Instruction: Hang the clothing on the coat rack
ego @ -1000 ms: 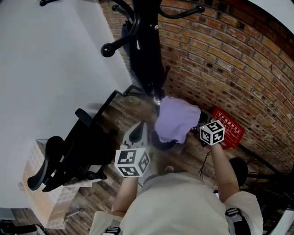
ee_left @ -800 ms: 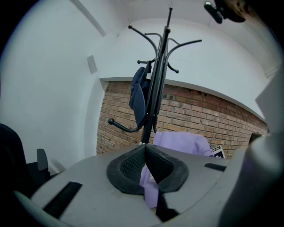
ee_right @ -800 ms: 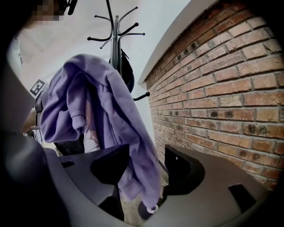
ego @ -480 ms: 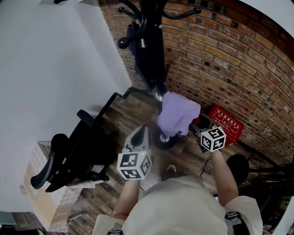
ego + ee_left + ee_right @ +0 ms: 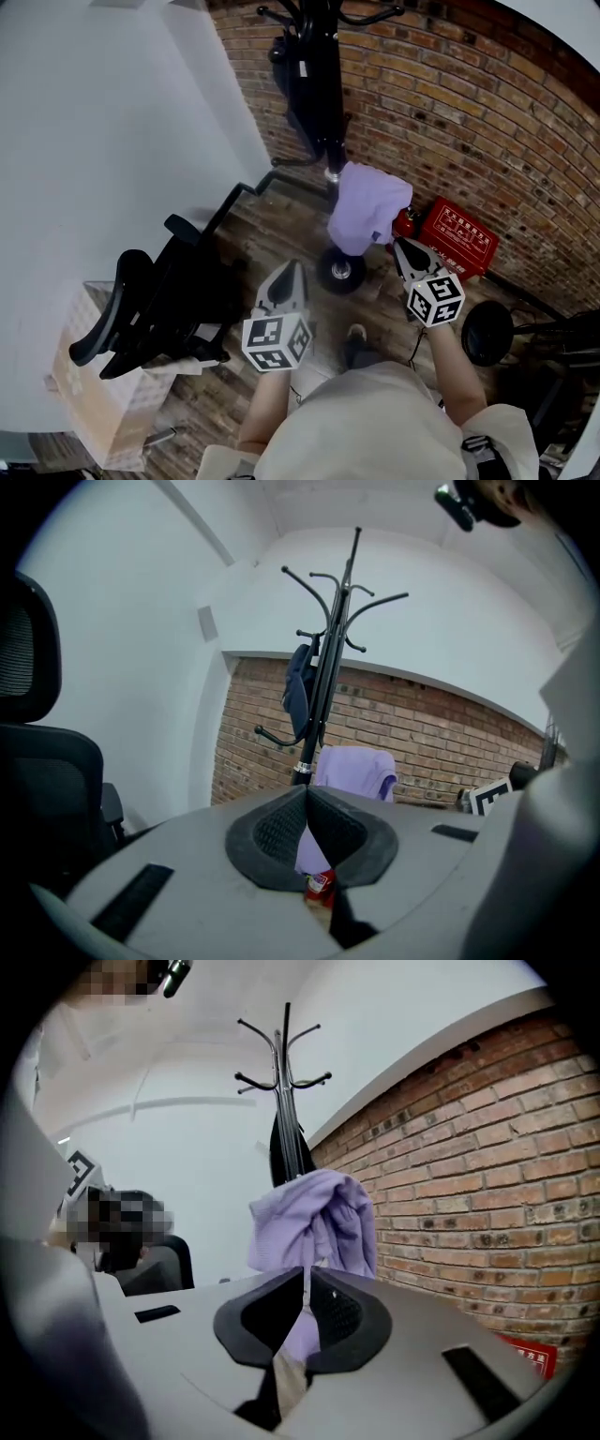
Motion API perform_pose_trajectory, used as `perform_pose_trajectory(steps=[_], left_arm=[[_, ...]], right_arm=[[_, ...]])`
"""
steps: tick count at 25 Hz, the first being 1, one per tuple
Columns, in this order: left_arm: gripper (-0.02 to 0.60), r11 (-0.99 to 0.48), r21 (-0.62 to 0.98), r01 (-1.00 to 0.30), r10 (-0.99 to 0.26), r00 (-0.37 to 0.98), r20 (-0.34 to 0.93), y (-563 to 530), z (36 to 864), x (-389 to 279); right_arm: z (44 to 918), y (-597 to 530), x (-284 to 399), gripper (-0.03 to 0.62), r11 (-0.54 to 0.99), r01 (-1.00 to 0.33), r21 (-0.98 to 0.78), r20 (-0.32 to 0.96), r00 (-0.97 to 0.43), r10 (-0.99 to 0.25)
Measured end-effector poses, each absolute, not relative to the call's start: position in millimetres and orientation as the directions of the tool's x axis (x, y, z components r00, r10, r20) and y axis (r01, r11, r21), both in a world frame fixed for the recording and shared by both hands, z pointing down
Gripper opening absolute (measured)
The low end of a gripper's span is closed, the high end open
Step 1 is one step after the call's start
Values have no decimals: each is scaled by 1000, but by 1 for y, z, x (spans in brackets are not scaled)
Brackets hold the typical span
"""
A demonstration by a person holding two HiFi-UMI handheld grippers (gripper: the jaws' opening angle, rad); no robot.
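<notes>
Brick wall (image 5: 487, 112), red-brown, at the right, meeting a white wall (image 5: 112, 112) at the left.

Wooden floor (image 5: 272, 225), dark planks.

Coat rack (image 5: 319, 84), black, one pole with curved pegs at the top and lower down. It stands in the corner between the two walls. A dark blue garment (image 5: 300, 682) hangs high on it.

Office chair (image 5: 159, 300), black, well to the left of the rack.

Purple clothing (image 5: 367, 202), the item to be hung. It is bunched and draped low against the pole, above the rack's round base (image 5: 339, 272). The peg that carries it is covered by the cloth.

Red box (image 5: 459, 239), on the floor against the brick, just right of the clothing.

Step in hand, as judged: letting go and drawing clear. To do it well, back the right gripper straight away from the hem so no fold is dragged along. Check that the bulk of the cloth sits over the peg, since a bunched load may slide off.

Right gripper (image 5: 401, 246), just below and right of the clothing. Its jaws are closing and now stand at a thin slit. Nothing is between them; the cloth hangs beyond.

Left gripper (image 5: 294, 268), near the base and apart from the clothing. Its jaw tips are together and empty.
</notes>
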State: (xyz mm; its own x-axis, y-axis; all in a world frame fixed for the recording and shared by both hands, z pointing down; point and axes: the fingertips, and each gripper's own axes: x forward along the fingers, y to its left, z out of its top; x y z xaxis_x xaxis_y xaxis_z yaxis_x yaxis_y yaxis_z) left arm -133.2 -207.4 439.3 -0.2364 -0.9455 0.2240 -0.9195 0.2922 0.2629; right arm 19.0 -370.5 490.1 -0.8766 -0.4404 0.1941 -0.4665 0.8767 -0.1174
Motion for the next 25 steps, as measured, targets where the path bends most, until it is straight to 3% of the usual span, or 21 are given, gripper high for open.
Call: perform_pose_trajectory(steps=[11,25], left_arm=[[3,298,270,-916,-944,-241,226,-132,453,-92],[3,280,277,-919,-953,-231,197,-66,446,-30]], right_arm=[[440,-248,30,2,928,-355,-110,104,-933,-345],[417,-149,66,-2,966,-259,-6,81,-963,-258]])
